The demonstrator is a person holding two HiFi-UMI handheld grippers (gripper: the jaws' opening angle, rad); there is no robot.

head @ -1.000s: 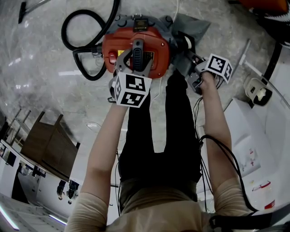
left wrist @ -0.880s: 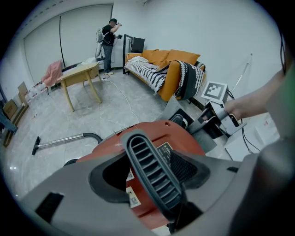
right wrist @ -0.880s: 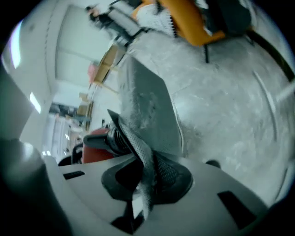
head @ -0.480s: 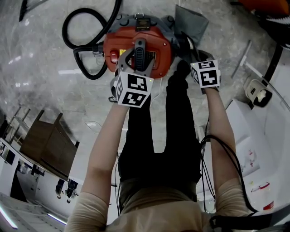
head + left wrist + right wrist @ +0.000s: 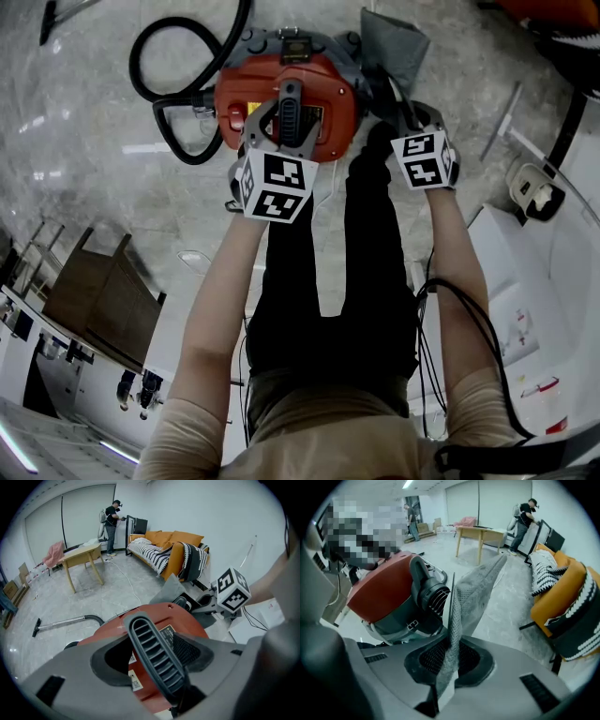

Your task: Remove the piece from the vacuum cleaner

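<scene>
Head view puts the vacuum cleaner (image 5: 281,89) at 12 o'clock on the grey marble floor. It has a rounded red top over a dark grey base, and a black ribbed carry handle (image 5: 289,117) runs down the middle of the top. Its black hose (image 5: 178,94) loops out from the body's 9 o'clock side and curls up toward 11 o'clock.

The piece I'm after is the grey fabric piece (image 5: 394,42). It is a flat, felt-like sheet with a coarse weave, and it stands up off the body's 2 o'clock side. In the right gripper view it rises from between my jaws toward 1 o'clock, just beside a black ribbed port (image 5: 433,597) on the cleaner's flank.

My right gripper (image 5: 450,660) has just been closing. Its jaws are now nearly together and pinch the lower edge of that fabric, which is squeezed into a thin fold between the pads.

My left gripper (image 5: 157,660) stands wide and is clamped across the carry handle, with the ribbed bar running straight between its pads.

The red top covers the canister, so I cannot tell what is in it. I also cannot tell whether the fabric's lower end is joined to the body.
</scene>
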